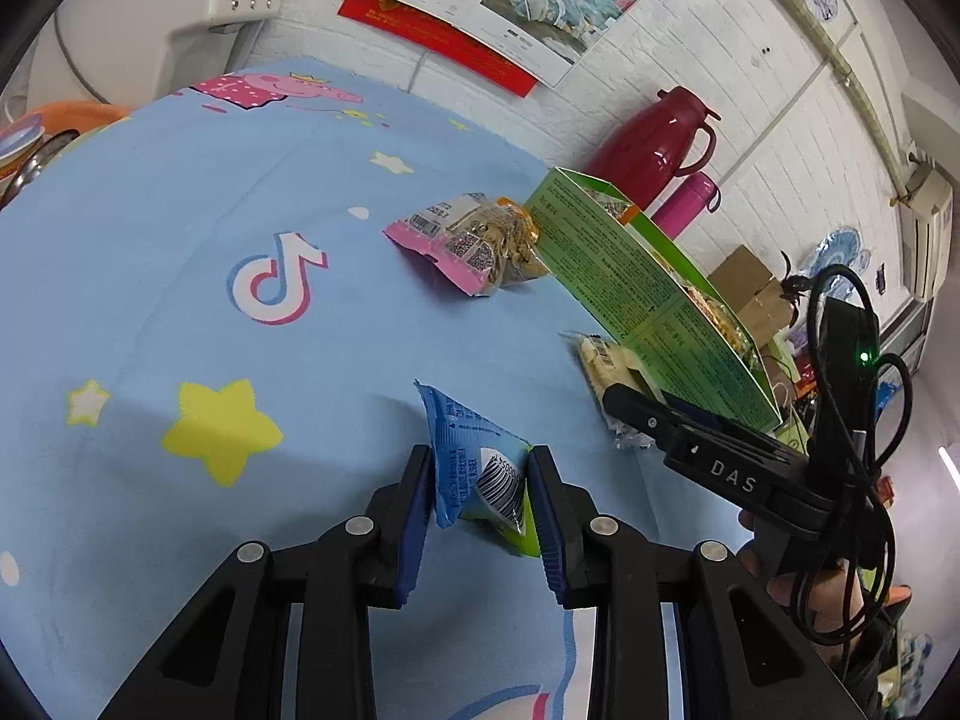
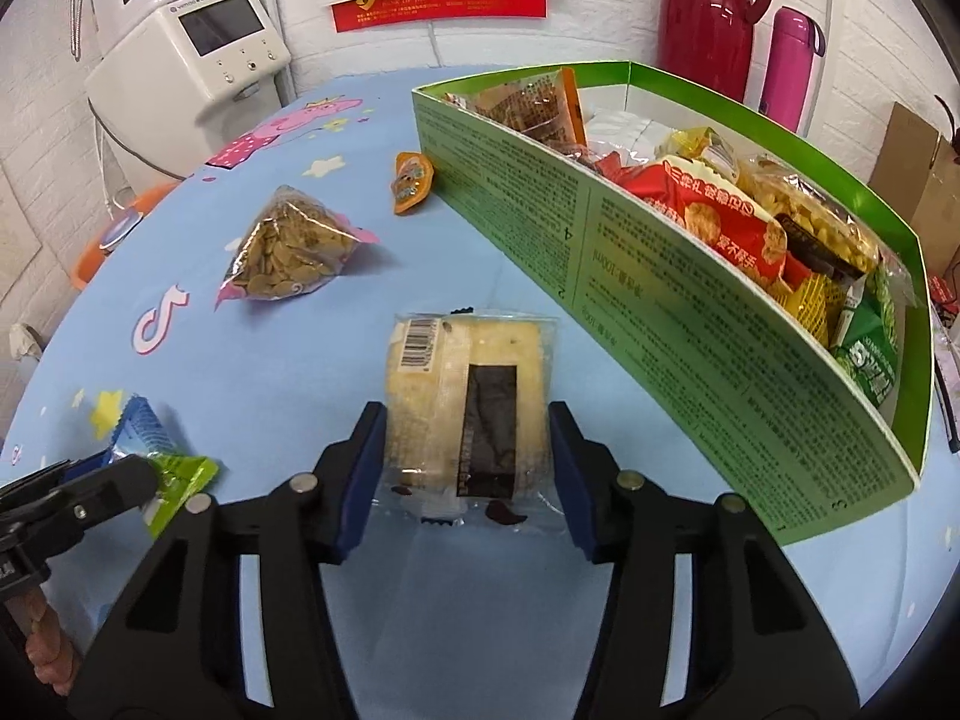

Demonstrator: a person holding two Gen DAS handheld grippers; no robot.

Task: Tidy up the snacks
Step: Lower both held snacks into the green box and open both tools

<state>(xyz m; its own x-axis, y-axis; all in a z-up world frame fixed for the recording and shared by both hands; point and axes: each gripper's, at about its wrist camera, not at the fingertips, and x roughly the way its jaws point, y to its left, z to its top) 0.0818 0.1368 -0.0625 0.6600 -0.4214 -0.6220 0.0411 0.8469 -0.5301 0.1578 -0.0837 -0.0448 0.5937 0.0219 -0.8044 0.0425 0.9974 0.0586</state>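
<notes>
Two packets are being picked up at once. The left gripper (image 1: 480, 462) has its pads pressed against both sides of a blue packet (image 1: 474, 468), which stands pinched between them, so it is clamped on that packet just above the blue cloth (image 1: 180, 300). The right gripper (image 2: 465, 414) straddles a flat cracker packet (image 2: 468, 396) lying on the cloth; its pads sit at the packet's two edges, but I cannot tell whether they are already squeezing it or only bracketing it.

The green box (image 2: 690, 312), already crowded with snacks, lies ahead and to the right of the right gripper, close by. Further ahead and to the left lie a seed packet (image 2: 288, 252) and a small orange cup (image 2: 411, 180), both loose on the cloth.

The step in hand looks like grasping. Next, each packet likely needs lifting clear of the box wall and releasing over a free gap, probably near the far end.
</notes>
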